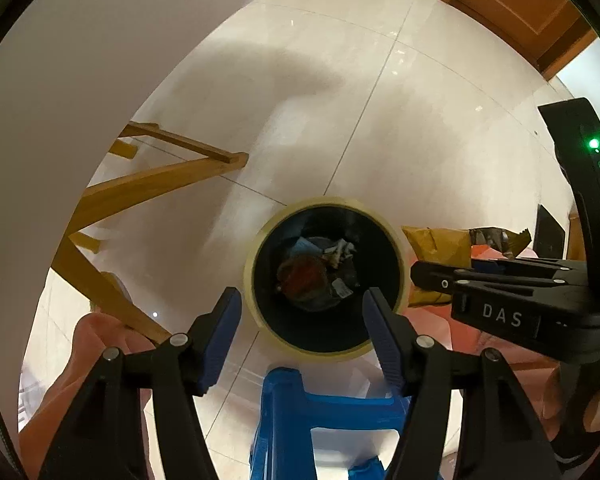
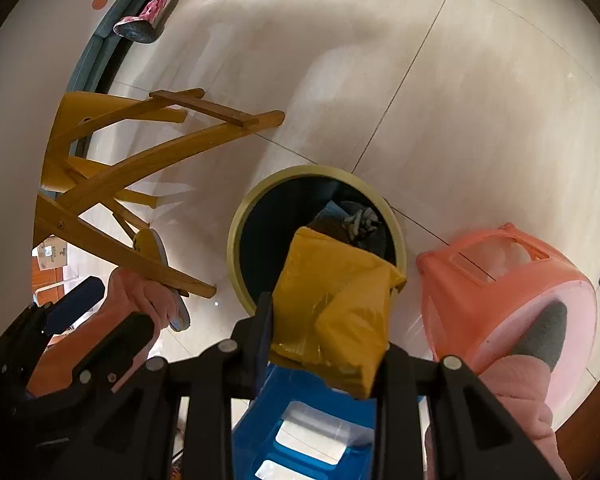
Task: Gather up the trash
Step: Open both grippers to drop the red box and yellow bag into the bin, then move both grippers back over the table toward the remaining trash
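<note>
A round bin (image 1: 253,268) with a pale rim and a black inside stands on the tiled floor, straight below my left gripper (image 1: 302,336). Crumpled paper (image 1: 341,250) and a reddish-brown lump (image 1: 304,278) lie at its bottom. The left gripper's blue pads (image 1: 222,340) stand wide apart with nothing between them. My right gripper (image 2: 324,344) is shut on a crumpled yellow packet (image 2: 340,300) and holds it over the near rim of the bin (image 2: 234,248). From the left wrist view the right gripper (image 1: 428,276) and the yellow packet (image 1: 434,246) hang just right of the bin.
A blue plastic stool (image 2: 300,420) is directly under both grippers. A pink plastic stool (image 2: 500,288) lies on its side right of the bin. A wooden chair frame (image 2: 140,160) stands to the left. A person's pink-clad limb and a slipper (image 2: 168,280) are beside it.
</note>
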